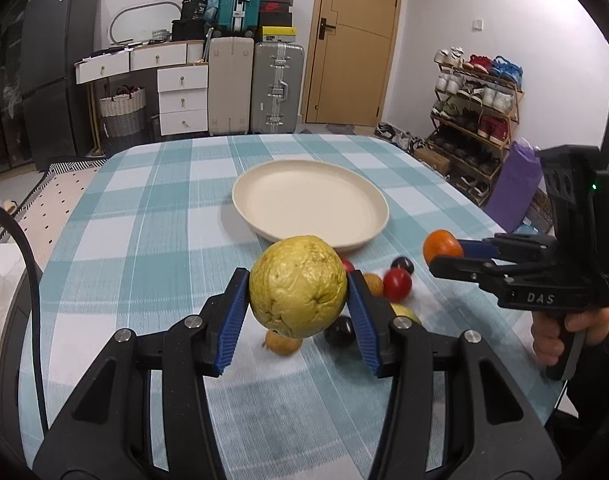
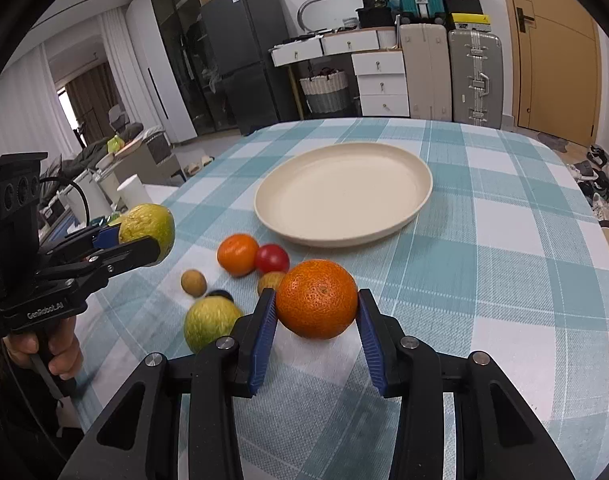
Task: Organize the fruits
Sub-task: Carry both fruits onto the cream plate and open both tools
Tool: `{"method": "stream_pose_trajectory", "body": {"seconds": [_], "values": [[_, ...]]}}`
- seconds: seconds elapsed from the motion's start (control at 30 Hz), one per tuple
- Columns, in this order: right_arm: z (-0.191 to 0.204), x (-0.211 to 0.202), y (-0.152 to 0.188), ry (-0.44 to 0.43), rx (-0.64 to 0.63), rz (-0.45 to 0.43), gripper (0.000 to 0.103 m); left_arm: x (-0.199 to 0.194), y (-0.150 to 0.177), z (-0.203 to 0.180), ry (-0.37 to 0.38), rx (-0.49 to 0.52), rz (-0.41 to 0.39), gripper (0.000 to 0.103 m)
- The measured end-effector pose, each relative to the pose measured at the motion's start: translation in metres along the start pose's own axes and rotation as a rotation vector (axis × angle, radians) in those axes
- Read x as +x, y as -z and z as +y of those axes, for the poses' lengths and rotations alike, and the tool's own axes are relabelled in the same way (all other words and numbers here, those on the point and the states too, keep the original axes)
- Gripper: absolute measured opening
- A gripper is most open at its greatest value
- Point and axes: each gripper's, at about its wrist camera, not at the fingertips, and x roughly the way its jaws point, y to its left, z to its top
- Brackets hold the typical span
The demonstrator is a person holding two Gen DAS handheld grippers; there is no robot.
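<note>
My left gripper [image 1: 298, 288] is shut on a wrinkled yellow-green guava [image 1: 298, 286], held clear above the checked tablecloth. My right gripper [image 2: 316, 300] is shut on an orange [image 2: 316, 298], also lifted off the cloth. Each gripper shows in the other view: the right one [image 1: 444, 254] with its orange [image 1: 441, 245] at the right, the left one [image 2: 144, 236] with the guava [image 2: 148, 226] at the left. An empty cream plate [image 1: 310, 204] [image 2: 342, 194] lies beyond both. On the cloth stay a second orange [image 2: 237, 254], a red fruit [image 2: 271, 259], a green-yellow fruit [image 2: 210, 322], a small brown fruit [image 2: 193, 283] and dark plums [image 1: 339, 331].
The loose fruits cluster on the cloth between the grippers and the plate. A person's hand [image 1: 584, 330] grips each handle. The table's near left edge meets a white cup [image 2: 131, 196] and clutter. Suitcases [image 1: 278, 88], drawers and a shoe rack [image 1: 476, 108] stand beyond the table.
</note>
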Motion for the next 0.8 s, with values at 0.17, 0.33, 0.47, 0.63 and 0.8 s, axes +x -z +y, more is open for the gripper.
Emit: {"method": "stream_pose_trajectory", "body": {"seconds": [0.17,0.33,0.47,0.63,0.8], "values": [[-0.004,-0.001,-0.013,0.026,0.009,-0.025,0.041,0.010,-0.017,0.001,-0.005,-0.014,-0.023,0.046],[-0.007,0.002,-0.027,0.056,0.002,-0.041,0.041,0.024,-0.034,0.001,-0.009,-0.019,-0.041,0.046],[-0.012,0.006,-0.037,0.069,0.009,-0.049,0.041,0.036,-0.046,-0.002,-0.012,-0.011,-0.049,0.046],[-0.018,0.013,-0.046,0.086,0.018,-0.048,0.041,0.057,-0.057,-0.003,-0.008,-0.011,-0.044,0.046],[-0.021,0.022,-0.054,0.098,0.020,-0.044,0.041,0.081,-0.062,-0.002,-0.011,-0.011,-0.025,0.046]]}}
